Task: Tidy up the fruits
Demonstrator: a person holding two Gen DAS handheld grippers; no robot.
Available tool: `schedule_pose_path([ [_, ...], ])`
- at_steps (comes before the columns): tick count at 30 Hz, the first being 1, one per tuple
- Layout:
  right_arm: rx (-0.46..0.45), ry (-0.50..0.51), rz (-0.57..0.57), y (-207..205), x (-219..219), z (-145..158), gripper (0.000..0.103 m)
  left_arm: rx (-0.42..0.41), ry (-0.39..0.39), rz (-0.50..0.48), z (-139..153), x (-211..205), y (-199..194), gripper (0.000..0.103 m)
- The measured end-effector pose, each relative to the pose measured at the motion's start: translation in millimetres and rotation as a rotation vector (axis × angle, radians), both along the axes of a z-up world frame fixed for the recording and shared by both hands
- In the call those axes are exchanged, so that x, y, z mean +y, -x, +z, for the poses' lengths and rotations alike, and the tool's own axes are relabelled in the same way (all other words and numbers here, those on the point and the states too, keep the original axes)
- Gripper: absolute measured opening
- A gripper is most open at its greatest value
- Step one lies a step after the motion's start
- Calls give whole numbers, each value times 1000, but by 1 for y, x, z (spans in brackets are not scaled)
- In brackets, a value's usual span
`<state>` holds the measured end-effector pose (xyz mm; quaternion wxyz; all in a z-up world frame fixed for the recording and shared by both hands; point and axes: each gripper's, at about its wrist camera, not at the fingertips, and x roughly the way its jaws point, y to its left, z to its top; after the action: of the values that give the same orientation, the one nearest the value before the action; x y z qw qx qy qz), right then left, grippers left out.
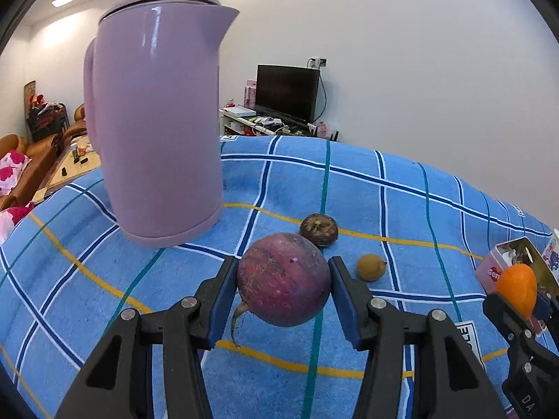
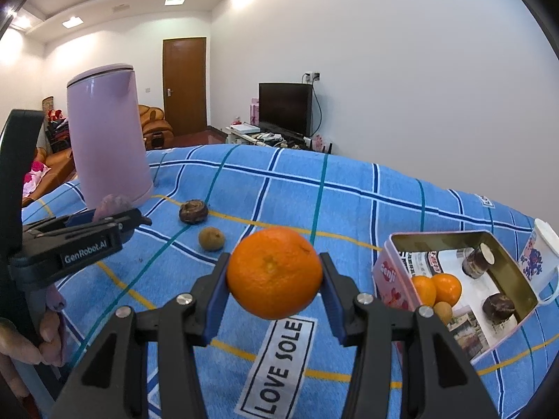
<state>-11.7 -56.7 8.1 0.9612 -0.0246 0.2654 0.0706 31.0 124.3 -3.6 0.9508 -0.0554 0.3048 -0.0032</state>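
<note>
Looking along the left gripper (image 1: 283,286), its pads clamp one purple radish (image 1: 283,279) above the blue cloth (image 1: 401,202); beyond lie one dark chestnut (image 1: 319,229) and one small brown fruit (image 1: 371,267), with one kettle (image 1: 153,118) close at the left and bare cloth between. In the right view, the right gripper (image 2: 274,288) is clamped on one orange (image 2: 274,272). The tin (image 2: 394,272) at the right edge holds two oranges, two dark chestnuts, one brown fruit and one small jar; a cup (image 2: 539,255) touches its far side. Open cloth lies ahead.
</note>
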Motion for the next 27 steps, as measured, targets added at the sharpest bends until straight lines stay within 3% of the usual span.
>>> schedule_pose_path([
  [13,-14,22,2,16,-15,0,51,-47,-104,-51,4,-42,20,54],
  [27,-68,30,-40,31,-52,8,51,-117,-135,-70,20,-77,39,54],
])
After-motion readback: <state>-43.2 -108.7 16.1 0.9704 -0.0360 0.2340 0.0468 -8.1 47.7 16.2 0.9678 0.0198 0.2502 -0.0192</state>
